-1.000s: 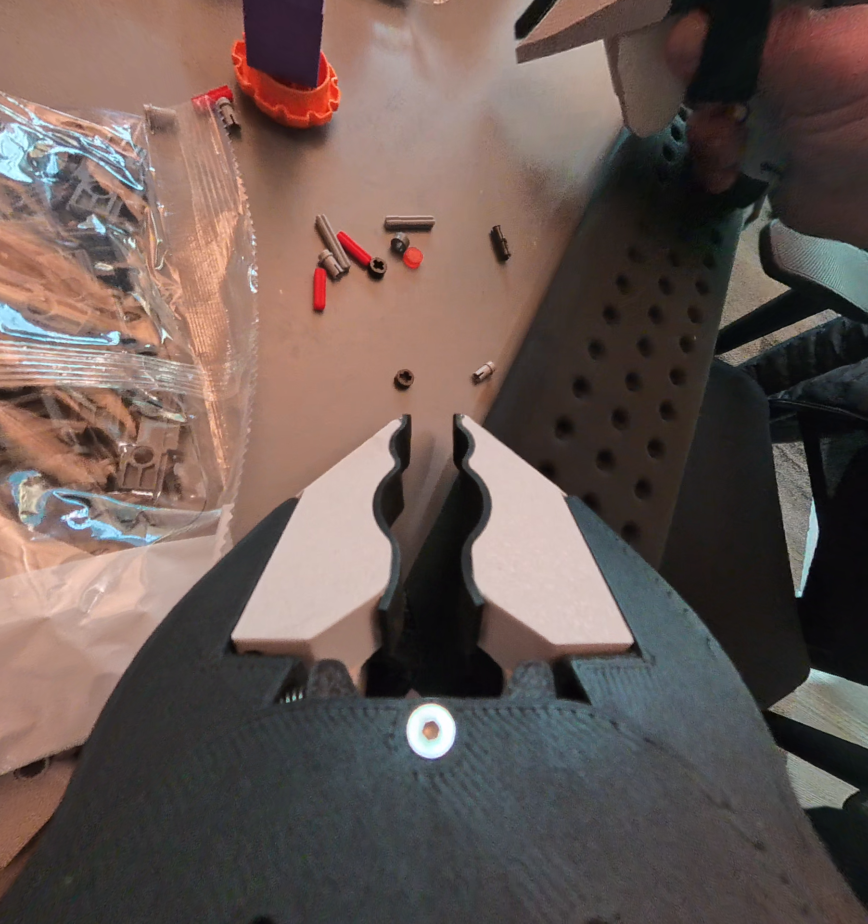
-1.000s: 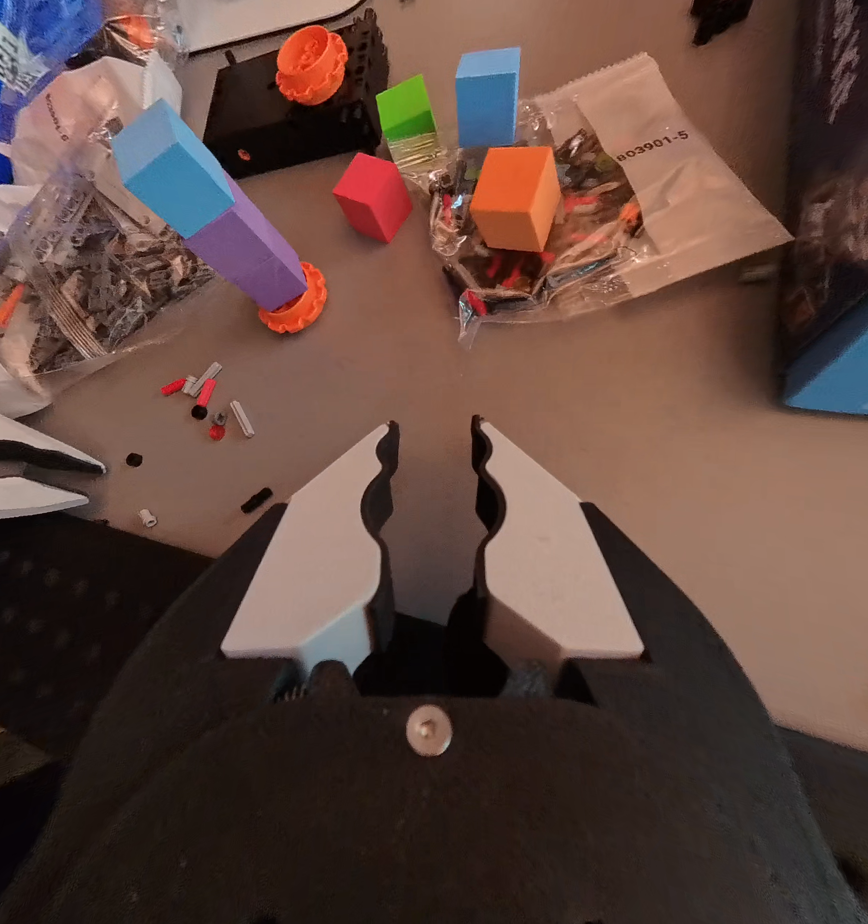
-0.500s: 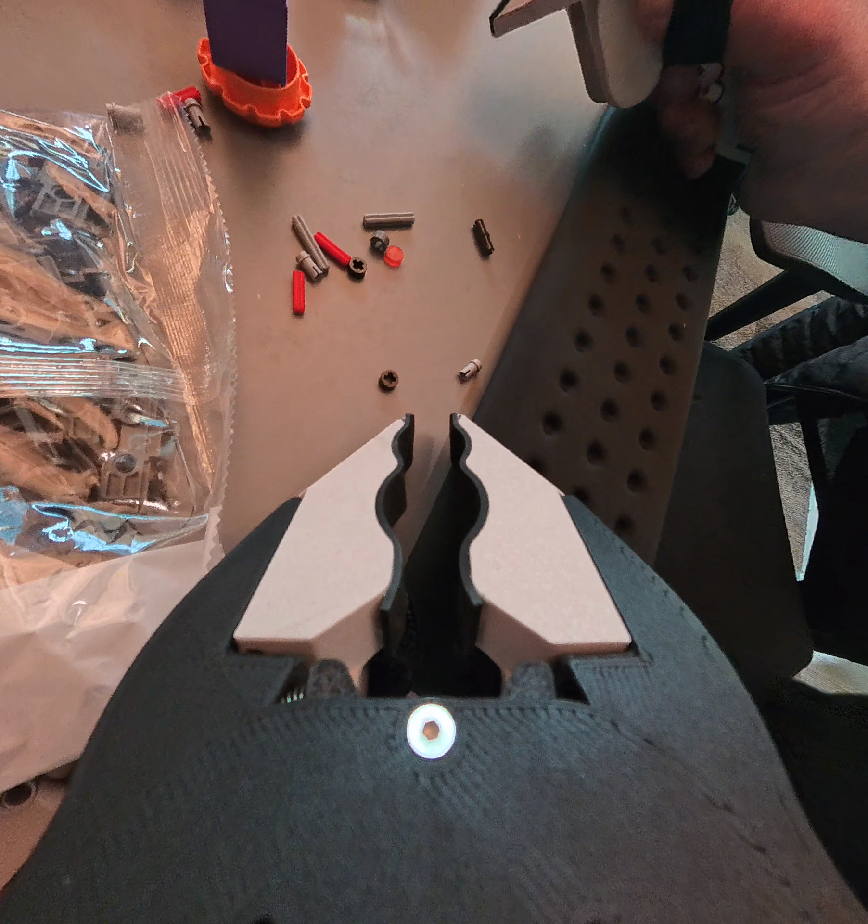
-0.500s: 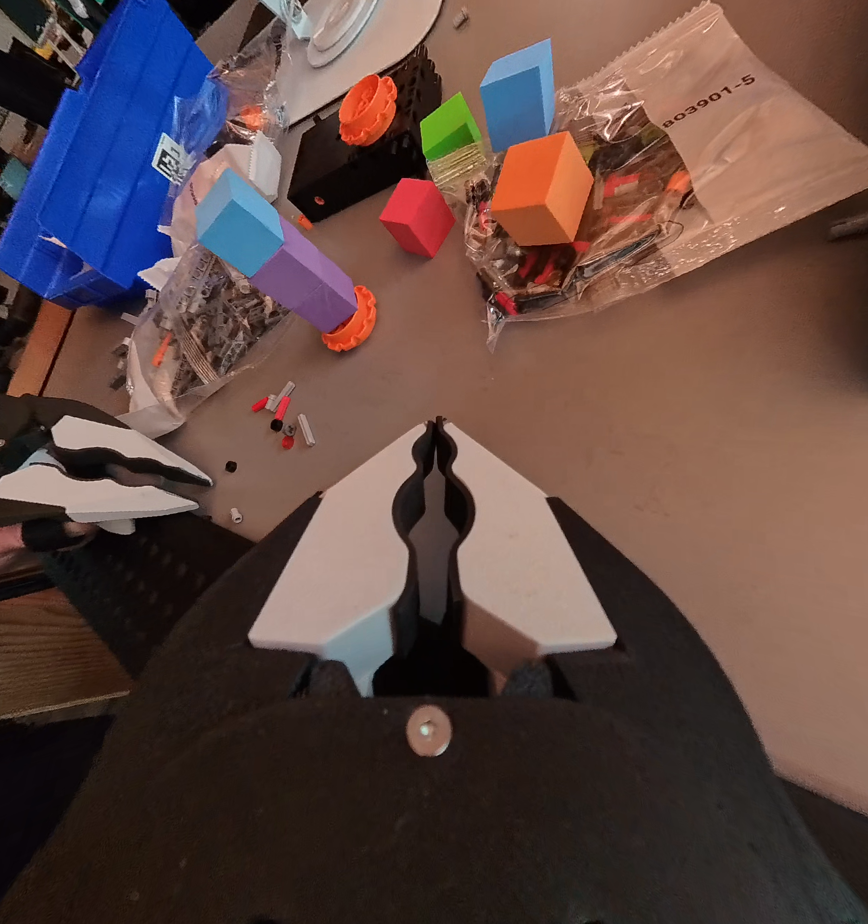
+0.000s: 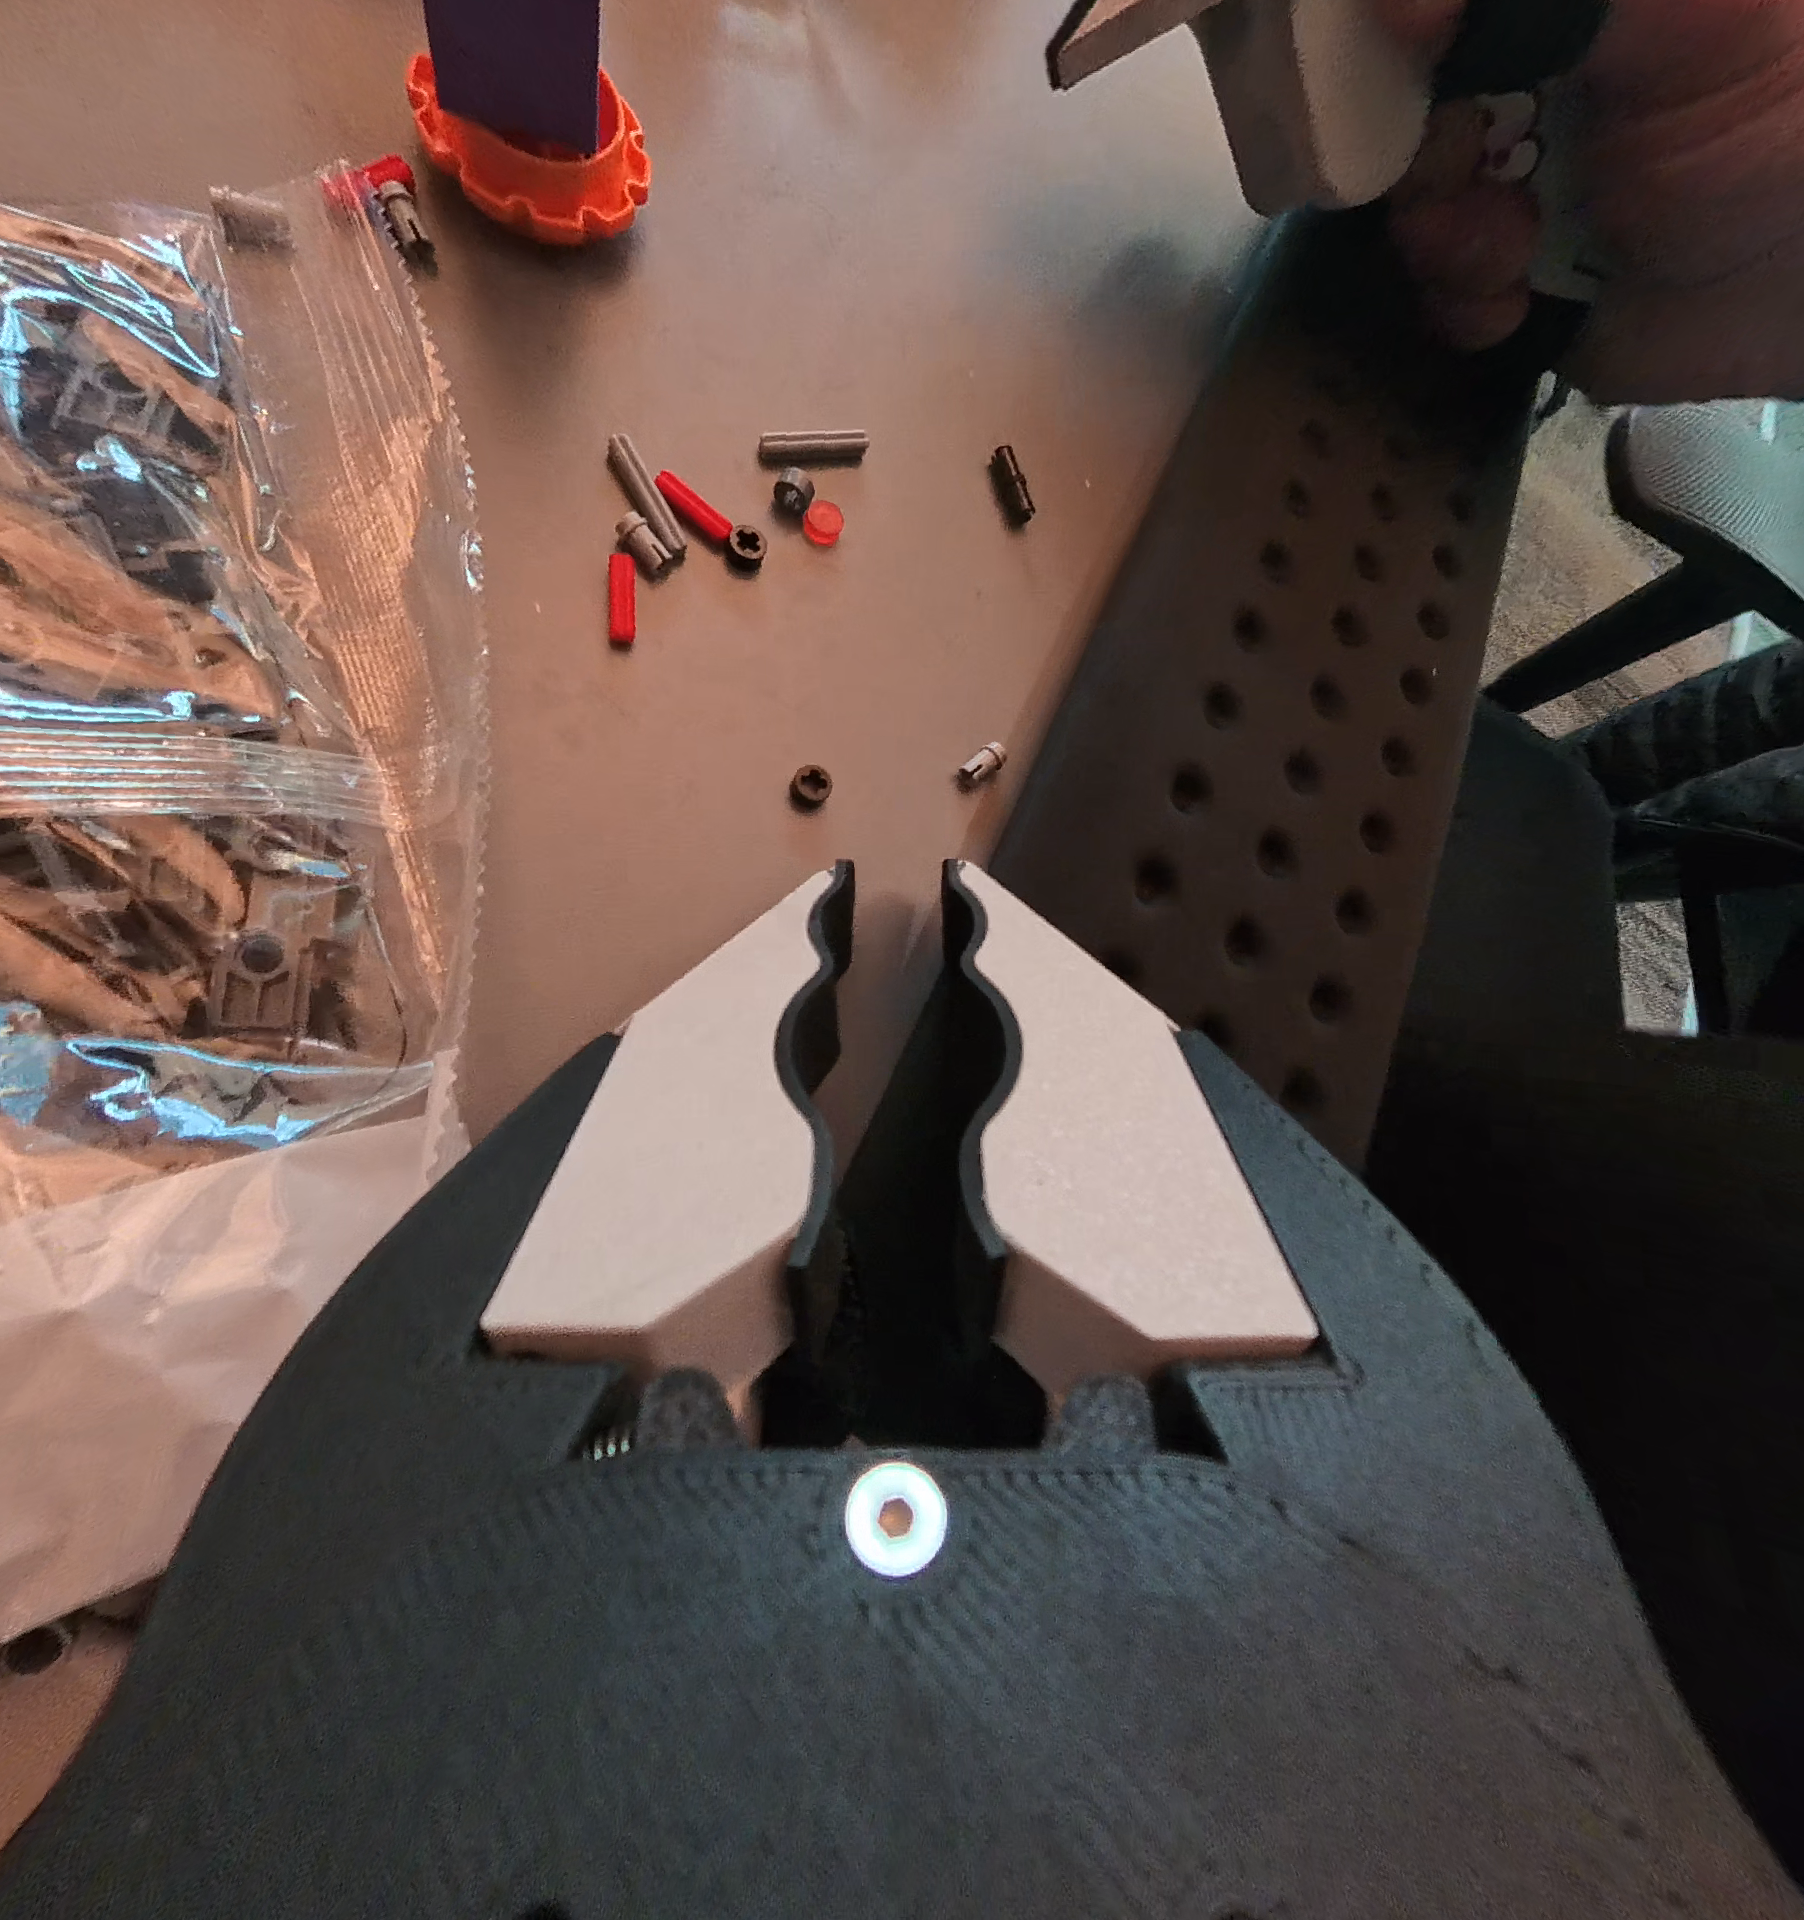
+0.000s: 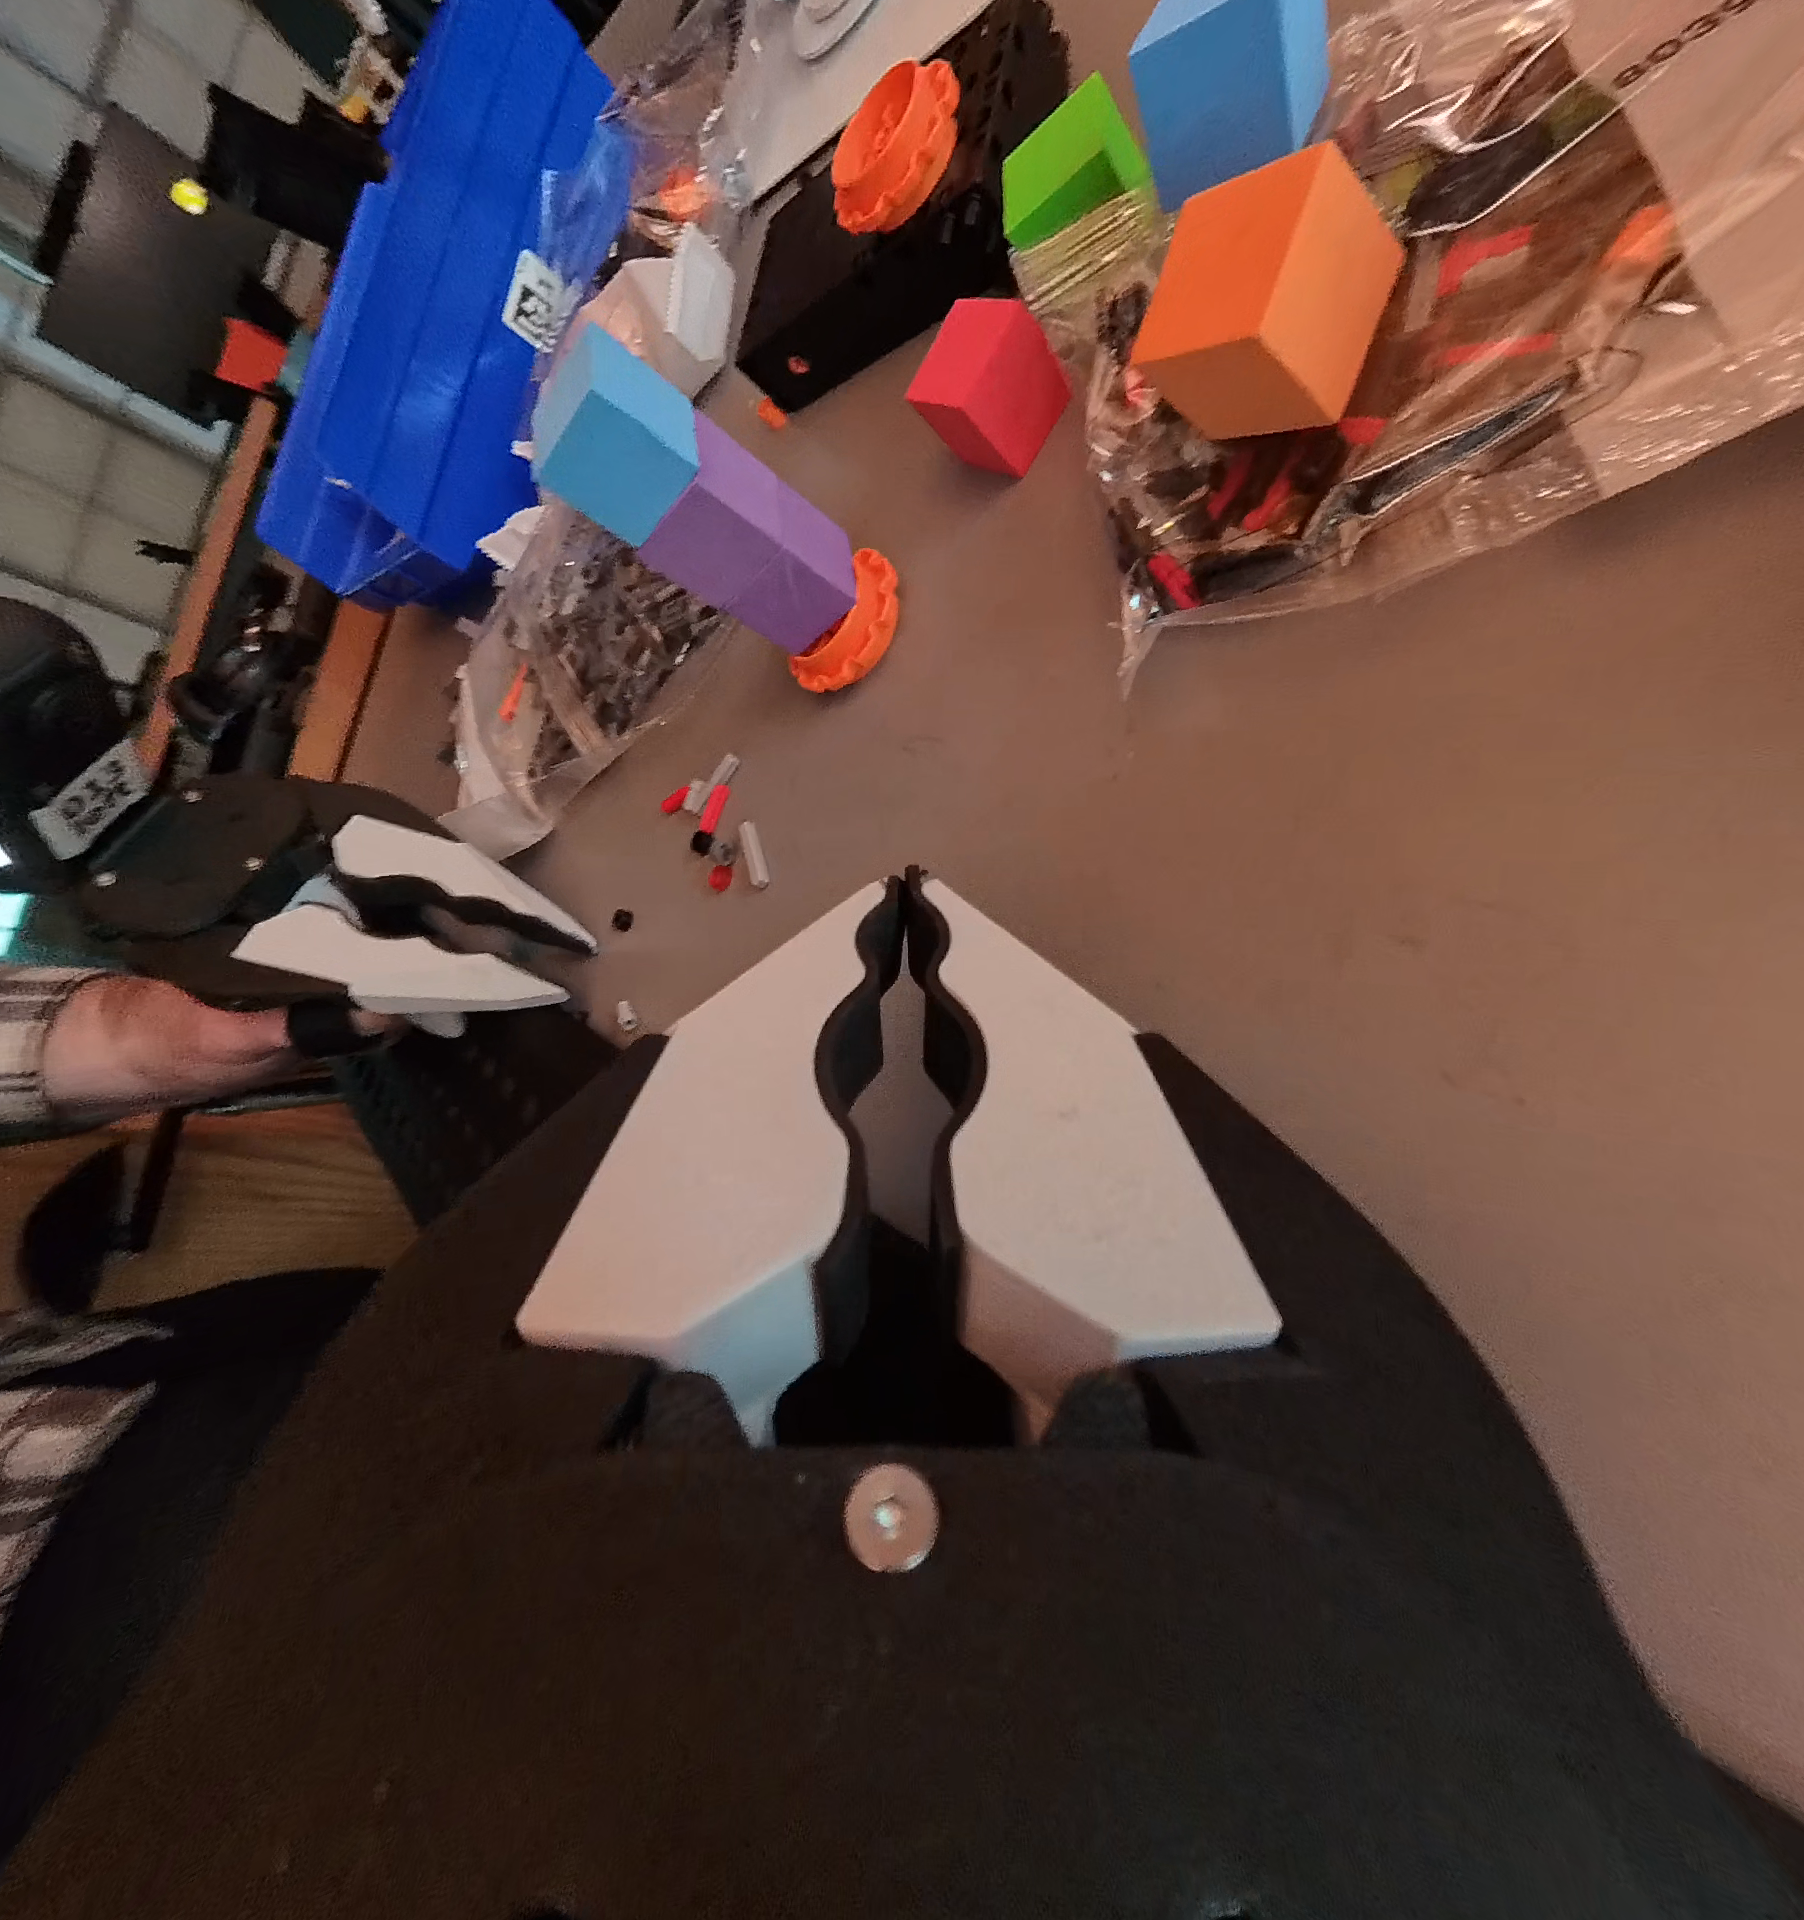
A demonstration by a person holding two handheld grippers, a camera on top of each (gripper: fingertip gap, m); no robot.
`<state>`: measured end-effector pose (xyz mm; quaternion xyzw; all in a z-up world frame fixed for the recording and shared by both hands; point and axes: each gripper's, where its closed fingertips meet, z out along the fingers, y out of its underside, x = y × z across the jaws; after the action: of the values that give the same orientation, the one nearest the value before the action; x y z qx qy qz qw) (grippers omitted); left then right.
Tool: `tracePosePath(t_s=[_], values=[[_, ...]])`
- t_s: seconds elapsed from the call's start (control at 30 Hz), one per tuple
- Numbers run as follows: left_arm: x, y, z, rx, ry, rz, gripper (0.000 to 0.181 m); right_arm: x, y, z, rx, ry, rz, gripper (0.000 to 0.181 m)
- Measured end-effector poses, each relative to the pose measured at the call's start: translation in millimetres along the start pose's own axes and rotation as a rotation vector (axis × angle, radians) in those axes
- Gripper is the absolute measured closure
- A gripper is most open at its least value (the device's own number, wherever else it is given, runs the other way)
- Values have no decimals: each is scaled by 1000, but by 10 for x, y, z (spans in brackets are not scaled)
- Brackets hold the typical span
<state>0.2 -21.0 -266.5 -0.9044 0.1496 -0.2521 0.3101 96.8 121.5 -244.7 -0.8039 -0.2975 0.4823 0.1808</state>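
My left gripper (image 5: 898,873) hovers low over the brown table (image 5: 877,260), slightly open and empty. Nearest to it are a black bush (image 5: 811,784) and a small grey pin (image 5: 983,764). Beyond lies a scatter of red, grey and black pins (image 5: 711,520). My right gripper (image 6: 900,881) is shut on nothing, tilted above bare table (image 6: 1397,831). The left gripper also shows in the right wrist view (image 6: 576,971), near the pins (image 6: 716,821). A light blue block (image 6: 617,436) tops purple blocks (image 6: 752,551) on an orange toothed disc (image 6: 846,634).
A clear bag of grey parts (image 5: 150,675) lies left. A dark perforated panel (image 5: 1293,779) runs along the table's right edge. Red (image 6: 986,384), orange (image 6: 1262,301), green (image 6: 1069,156) and blue (image 6: 1230,94) cubes, another bag (image 6: 1500,364), a black box (image 6: 877,270) and a blue bin (image 6: 430,322) stand farther off. Spacing between my two grippers at the tips: around 20 cm. From the right gripper's tips to the light blue block (image 6: 617,436) is close to 11 cm.
My right gripper has closed from open to shut and has rolled and pulled back, so more of the room shows at the left. My left gripper has barely shifted.
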Motion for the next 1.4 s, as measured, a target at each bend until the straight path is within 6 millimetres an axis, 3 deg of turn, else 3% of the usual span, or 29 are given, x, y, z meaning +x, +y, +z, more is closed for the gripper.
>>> tracePosePath(t_s=[0.27, 0.4, 0.53, 0.63, 0.73, 0.83, 0.97, 1.13, 1.4], values=[[-49, -12, -2, 3, -50, -6, 166, -257, 127, -12, -119, -207, 14, 181], [-66, -19, -7, 5, -72, -3, 165, -293, 113, -91, -174, -255, -31, 181], [-75, -25, -9, 3, -85, 1, 163, -127, 10, -190, -230, -210, -236, 181], [-109, -81, -52, 27, -142, 22, 158, 20, -18, -210, -232, -207, -234, 181], [-114, -292, -105, 82, -186, 30, 154, -25, 64, -186, -268, -235, -254, 181], [-179, -712, -108, 178, -230, 62, 145, -48, 93, -186, -271, -244, -261, 181], [-384, -1105, 23, 279, -270, 54, 116, -41, 84, -183, -276, -262, -222, 181], [-530, -1212, 111, 347, -320, 79, 110, -33, 113, -170, -298, -277, -202, 181], [-456, -1244, 119, 476, -364, 175, 112, -55, 199, -150, -363, -318, -183, 181]])
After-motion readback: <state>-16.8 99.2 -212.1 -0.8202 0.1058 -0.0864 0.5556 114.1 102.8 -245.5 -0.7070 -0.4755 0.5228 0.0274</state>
